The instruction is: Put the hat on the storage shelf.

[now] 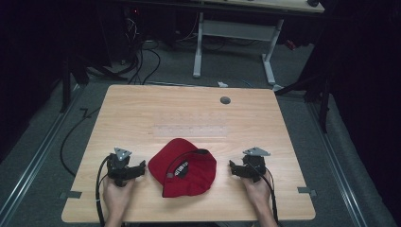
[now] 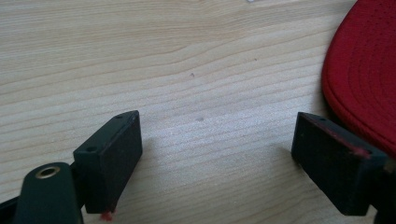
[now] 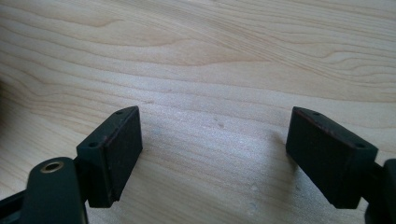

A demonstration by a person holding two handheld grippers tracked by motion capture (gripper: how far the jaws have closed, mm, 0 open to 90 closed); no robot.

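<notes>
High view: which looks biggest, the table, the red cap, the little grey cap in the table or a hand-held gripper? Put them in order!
1. Wooden table, by far the biggest.
2. Red cap.
3. Left hand-held gripper and right hand-held gripper: they look alike in size, so no ranking between them.
4. Grey cap, the smallest.

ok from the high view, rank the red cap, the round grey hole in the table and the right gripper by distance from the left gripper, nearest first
1. red cap, just beside the left gripper
2. right gripper, across the cap
3. round grey hole, far side of the table
</notes>
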